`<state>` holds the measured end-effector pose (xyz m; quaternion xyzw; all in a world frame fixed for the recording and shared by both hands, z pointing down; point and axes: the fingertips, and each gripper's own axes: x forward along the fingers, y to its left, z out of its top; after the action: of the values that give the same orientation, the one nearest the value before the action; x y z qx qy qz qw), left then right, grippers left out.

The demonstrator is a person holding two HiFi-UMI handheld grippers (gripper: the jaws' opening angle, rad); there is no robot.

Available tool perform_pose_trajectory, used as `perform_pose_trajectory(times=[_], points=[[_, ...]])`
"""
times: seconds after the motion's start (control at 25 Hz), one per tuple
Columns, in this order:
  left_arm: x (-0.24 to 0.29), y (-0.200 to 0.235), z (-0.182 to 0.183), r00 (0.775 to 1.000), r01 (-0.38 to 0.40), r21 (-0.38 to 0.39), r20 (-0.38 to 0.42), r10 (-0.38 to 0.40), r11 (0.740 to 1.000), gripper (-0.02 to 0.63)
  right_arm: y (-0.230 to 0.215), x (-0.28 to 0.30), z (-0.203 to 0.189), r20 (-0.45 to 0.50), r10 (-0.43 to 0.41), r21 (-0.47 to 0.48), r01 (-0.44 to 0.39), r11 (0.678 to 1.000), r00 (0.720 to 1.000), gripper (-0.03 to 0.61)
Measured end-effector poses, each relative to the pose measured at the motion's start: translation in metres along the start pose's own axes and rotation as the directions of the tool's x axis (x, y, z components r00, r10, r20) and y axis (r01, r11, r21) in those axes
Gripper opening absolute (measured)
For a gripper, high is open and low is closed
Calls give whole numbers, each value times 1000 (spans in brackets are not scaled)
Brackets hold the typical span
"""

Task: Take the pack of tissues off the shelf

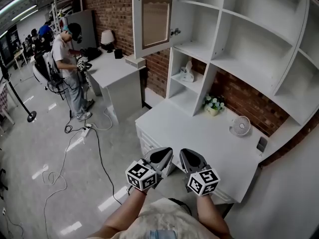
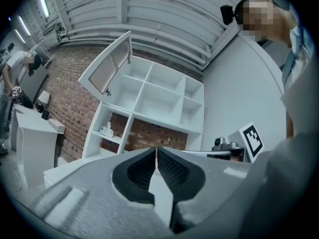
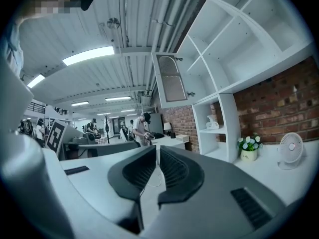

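While their jaws stand pressed together with nothing between them, the left hand-held gripper (image 1: 159, 157) and right hand-held gripper (image 1: 193, 160) hang level over the tabletop's (image 1: 199, 133) near edge. The pack of tissues (image 1: 187, 74) stands well beyond, in a narrow shelf compartment at the far left. A good grasp likely needs the jaws spread early, entering squarely. A flower pot (image 1: 213, 106) sits beside that compartment, a small fan (image 1: 241, 125) farther right, and an open cabinet door (image 1: 152, 16) hangs above.

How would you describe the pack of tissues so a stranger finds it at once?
Find the white shelf unit on the brick wall. Below its open cabinet door runs a narrow column; the pack of tissues sits alone on its shelf. Unlike the flower pot and fan, it is off the desk.
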<state>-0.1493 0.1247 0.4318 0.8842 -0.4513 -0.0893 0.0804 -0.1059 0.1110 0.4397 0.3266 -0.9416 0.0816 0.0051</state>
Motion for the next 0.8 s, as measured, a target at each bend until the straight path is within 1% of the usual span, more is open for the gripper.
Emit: perform_pose_trajectory(times=[0.16, 0.4, 0.56, 0.8], points=[[13, 8, -4, 999, 37, -20, -12, -37, 999, 11, -10, 10, -1, -14, -25, 8, 25, 1000, 1000, 18], [38, 28, -1, 999, 45, -39, -3, -45, 998, 12, -38, 30, 5, -15, -34, 20, 34, 999, 999, 18], [57, 44, 2, 1000, 30, -40, -3, -30, 999, 12, -59, 42, 14, 5, -22, 36, 22, 999, 1000, 19], [105, 56, 6, 1000, 27, -26, -10, -27, 999, 12, -97, 57, 36, 36, 10, 42, -11, 999, 999, 20]])
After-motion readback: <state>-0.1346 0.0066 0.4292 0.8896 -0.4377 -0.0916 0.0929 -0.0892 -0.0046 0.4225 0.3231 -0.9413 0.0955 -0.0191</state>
